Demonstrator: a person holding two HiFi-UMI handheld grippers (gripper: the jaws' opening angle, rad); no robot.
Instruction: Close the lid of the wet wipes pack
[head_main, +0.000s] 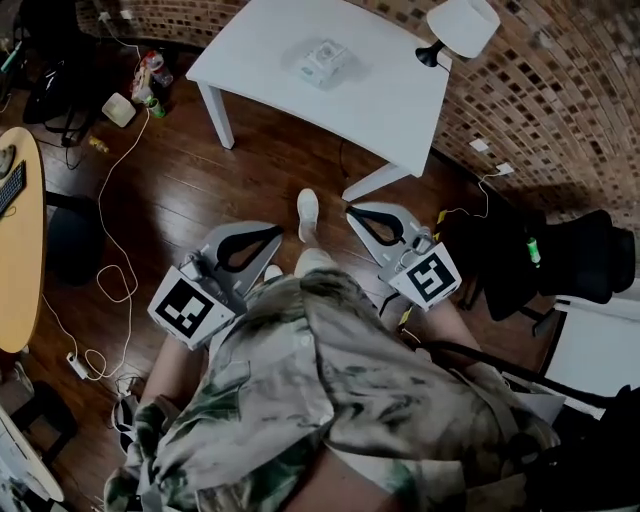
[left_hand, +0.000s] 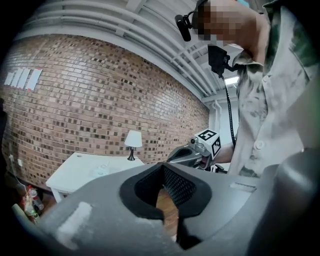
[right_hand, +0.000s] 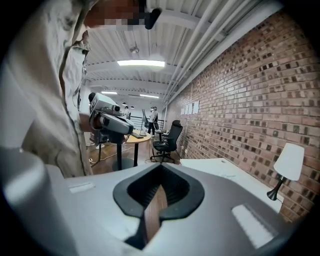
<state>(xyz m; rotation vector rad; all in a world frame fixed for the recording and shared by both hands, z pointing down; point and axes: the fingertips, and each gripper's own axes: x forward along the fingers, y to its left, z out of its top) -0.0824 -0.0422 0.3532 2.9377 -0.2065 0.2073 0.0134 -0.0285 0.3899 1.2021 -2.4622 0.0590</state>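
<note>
Your left gripper (head_main: 272, 232) and right gripper (head_main: 352, 211) at waist, both pressed together, empty. Wet wipes pack (head_main: 324, 62) lies on white table (head_main: 400, 115), well apart from you. Risk: an off-centre push slides the light pack instead of shutting lid.

Whitish wipes pack (head_main: 323, 62), white table (head_main: 395, 105)

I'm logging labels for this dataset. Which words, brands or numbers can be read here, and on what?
No text is readable.
On the wet wipes pack: print too small to read.
On the left gripper and right gripper: black-and-white square patterns only, no letters.
On the floor packets: blurred.
On the sheets on the brick wall: too small.
</note>
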